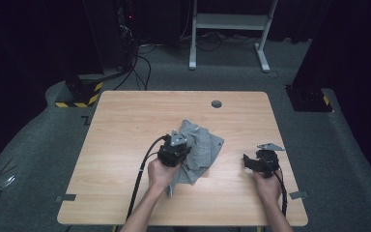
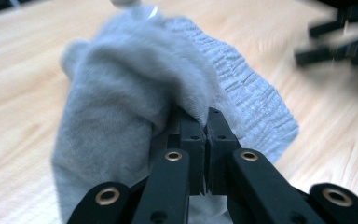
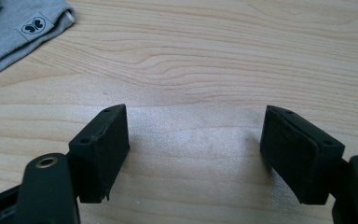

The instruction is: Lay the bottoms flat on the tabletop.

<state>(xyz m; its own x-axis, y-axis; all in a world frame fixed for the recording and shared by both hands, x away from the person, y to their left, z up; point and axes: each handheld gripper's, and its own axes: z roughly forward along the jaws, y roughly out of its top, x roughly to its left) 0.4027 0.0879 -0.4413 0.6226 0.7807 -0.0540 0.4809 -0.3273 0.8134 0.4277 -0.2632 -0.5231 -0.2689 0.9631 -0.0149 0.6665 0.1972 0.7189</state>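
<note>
Left gripper [image 2: 206, 122]: jaws clamped on crumpled grey knit cloth [image 2: 135, 93], frame centre.
Right gripper [image 3: 195, 149]: jaws wide apart, holding nothing, over light wooden table [image 3: 214, 60].

Surface [image 1: 125, 125]: light wood grain, rounded corners, grey round cable cap [image 1: 216, 103] near far edge. Tape tabs [image 1: 65, 197] at near left and near right edges. Floor [image 1: 38, 140]: grey carpet. White frame [image 1: 232, 21] beyond the far edge. Black-and-yellow striped base [image 1: 79, 94] at far left, black cables [image 1: 137, 67] trailing beside it. Dark stand base [image 1: 309, 99] at far right.
</note>
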